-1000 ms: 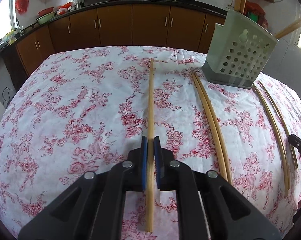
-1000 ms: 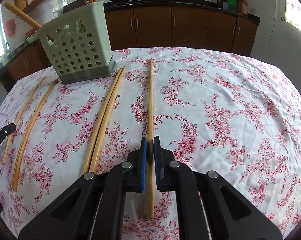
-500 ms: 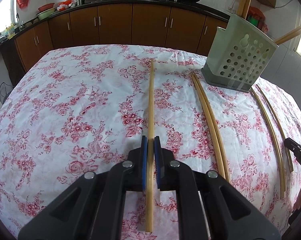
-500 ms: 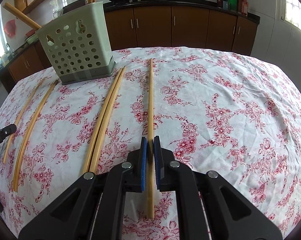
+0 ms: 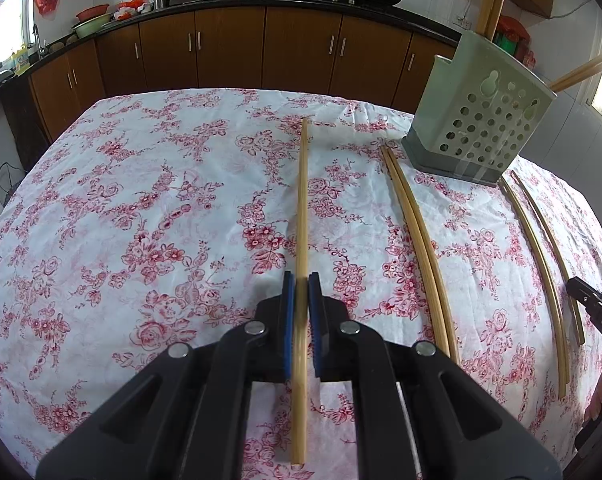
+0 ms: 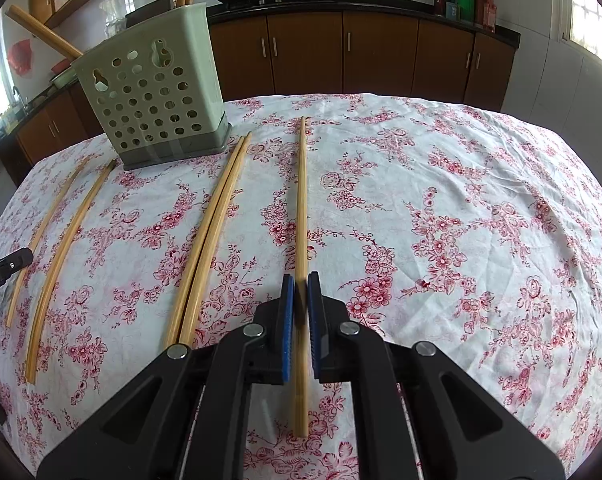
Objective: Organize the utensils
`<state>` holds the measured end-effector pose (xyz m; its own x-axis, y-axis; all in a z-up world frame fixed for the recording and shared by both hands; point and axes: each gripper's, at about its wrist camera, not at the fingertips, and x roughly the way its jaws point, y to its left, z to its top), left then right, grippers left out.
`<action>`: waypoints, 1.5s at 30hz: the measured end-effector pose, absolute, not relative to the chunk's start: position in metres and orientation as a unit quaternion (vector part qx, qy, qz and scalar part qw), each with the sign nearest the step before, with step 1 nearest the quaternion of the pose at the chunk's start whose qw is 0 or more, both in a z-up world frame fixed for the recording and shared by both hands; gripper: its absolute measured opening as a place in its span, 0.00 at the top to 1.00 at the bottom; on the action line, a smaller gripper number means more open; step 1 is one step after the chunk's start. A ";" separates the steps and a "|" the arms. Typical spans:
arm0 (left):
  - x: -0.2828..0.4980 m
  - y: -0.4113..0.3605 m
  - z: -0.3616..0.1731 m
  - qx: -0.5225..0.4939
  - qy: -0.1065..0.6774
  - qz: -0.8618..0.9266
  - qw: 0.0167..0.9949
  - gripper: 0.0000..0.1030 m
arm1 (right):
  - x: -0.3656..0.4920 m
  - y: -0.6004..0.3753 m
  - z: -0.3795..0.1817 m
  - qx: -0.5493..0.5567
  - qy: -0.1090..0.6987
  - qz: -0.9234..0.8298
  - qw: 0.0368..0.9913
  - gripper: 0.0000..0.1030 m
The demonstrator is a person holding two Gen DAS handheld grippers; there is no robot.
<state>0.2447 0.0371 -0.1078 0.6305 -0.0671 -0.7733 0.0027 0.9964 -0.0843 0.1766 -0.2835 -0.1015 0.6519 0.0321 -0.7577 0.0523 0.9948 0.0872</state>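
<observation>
Holding one chopstick apiece: your left gripper point(image 5: 301, 292) is clenched on a bamboo chopstick point(image 5: 302, 200), your right gripper point(image 6: 300, 292) on another chopstick point(image 6: 301, 200), each stick pointing away over the floral cloth point(image 6: 461, 208) on the desk. Green perforated holder point(image 6: 153, 108): upright, chopsticks inside. Chopstick pair point(image 6: 209, 232): lying flat beside it, touching. Two more loose chopsticks point(image 6: 67, 240): left of the holder, apart.

My left gripper point(image 5: 301, 284) clamps a chopstick point(image 5: 301, 200) at lower centre, its tip pointing up the frame. A chopstick pair point(image 5: 417, 240) lies right; green holder point(image 5: 477, 120) stands upper right.
</observation>
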 end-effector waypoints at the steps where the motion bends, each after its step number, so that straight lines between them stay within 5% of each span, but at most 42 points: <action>1: 0.245 0.037 -0.108 -0.036 0.429 -0.019 0.902 0.90 | 0.177 -0.284 -0.101 0.051 0.417 -0.005 0.907 0.92; 40: 0.231 0.031 -0.106 0.016 0.434 -0.023 0.901 0.92 | 0.173 -0.283 -0.099 0.059 0.415 -0.002 0.908 0.93; 45: 0.216 0.033 -0.069 0.024 0.387 -0.030 0.921 0.92 | 0.161 -0.292 -0.062 0.080 0.354 -0.001 0.932 0.93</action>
